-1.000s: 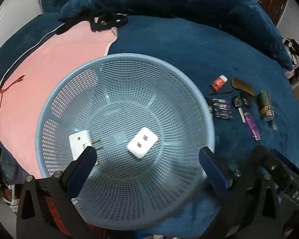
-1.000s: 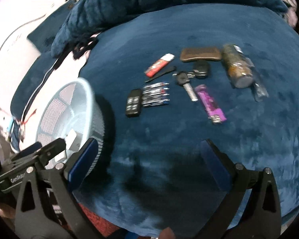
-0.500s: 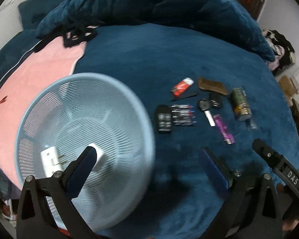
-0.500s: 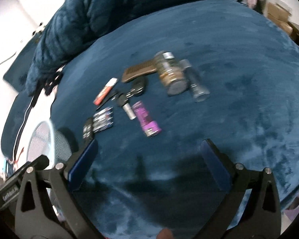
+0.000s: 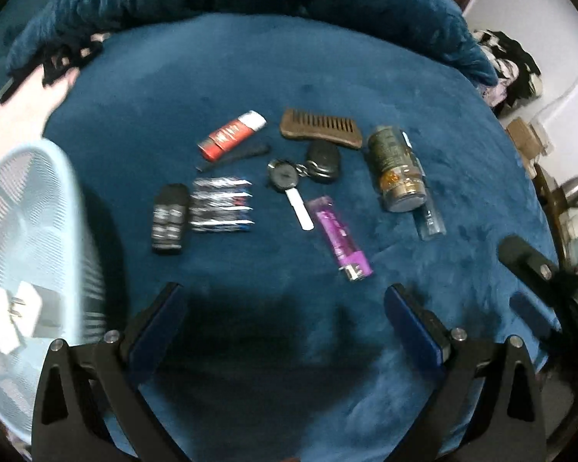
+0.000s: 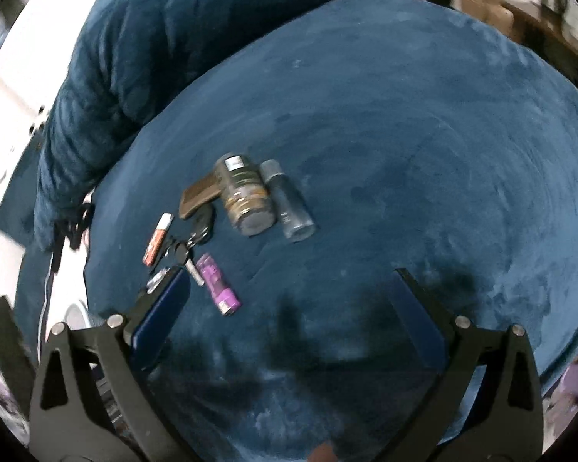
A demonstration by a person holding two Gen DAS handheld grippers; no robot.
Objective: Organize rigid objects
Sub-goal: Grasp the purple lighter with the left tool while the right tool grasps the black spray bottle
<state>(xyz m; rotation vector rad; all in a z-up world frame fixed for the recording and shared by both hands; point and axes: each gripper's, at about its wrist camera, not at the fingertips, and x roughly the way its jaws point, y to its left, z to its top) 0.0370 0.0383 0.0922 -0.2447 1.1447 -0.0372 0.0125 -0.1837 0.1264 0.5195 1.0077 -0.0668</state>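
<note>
Blue velvet bed (image 5: 250, 77) carries purple lighter (image 5: 341, 238), comb (image 5: 320, 129), key (image 5: 289, 184); left tool (image 5: 281, 308) and right tool (image 6: 285, 300) spread, empty.

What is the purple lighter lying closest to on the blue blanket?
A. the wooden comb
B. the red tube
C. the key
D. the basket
C. In the left wrist view the purple lighter lies right beside the metal blade of the key, while the comb, the red tube and the basket are all farther off.
</note>
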